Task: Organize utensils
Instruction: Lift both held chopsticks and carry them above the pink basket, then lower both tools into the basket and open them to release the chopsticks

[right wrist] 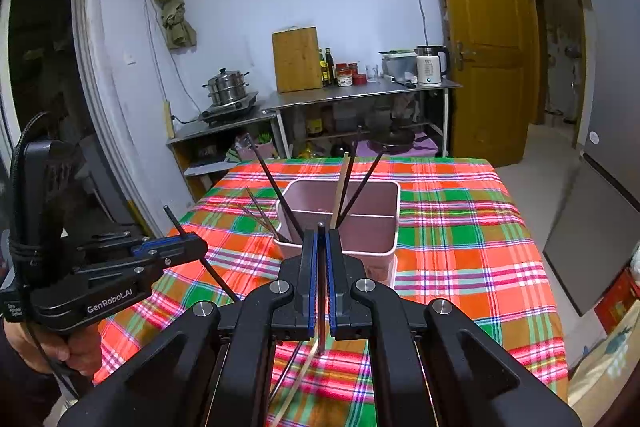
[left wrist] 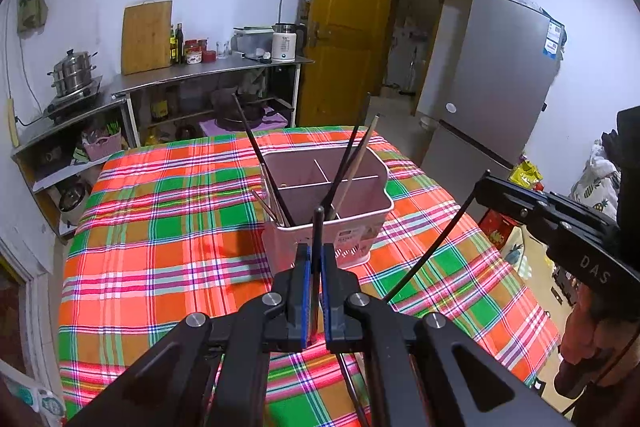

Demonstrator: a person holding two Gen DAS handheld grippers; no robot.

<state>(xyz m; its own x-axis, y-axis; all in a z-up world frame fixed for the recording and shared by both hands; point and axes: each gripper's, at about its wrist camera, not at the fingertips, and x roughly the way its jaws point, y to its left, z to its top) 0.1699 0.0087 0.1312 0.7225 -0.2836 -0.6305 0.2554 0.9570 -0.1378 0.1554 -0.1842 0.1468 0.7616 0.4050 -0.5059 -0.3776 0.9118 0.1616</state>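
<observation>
"GenRobot.AI" was printed on the left gripper (right wrist: 188, 241), which clenched a black chopstick (right wrist: 208, 267). The right gripper (right wrist: 321, 255) clenched another chopstick (right wrist: 321, 291), both raised just before the pink utensil holder (right wrist: 372, 247) on the plaid tablecloth (right wrist: 460, 247).

Left gripper (left wrist: 317, 259) jaws clamp black chopstick (left wrist: 318, 227) upright, near pink caddy (left wrist: 344, 227) on plaid surface (left wrist: 168, 227).
</observation>
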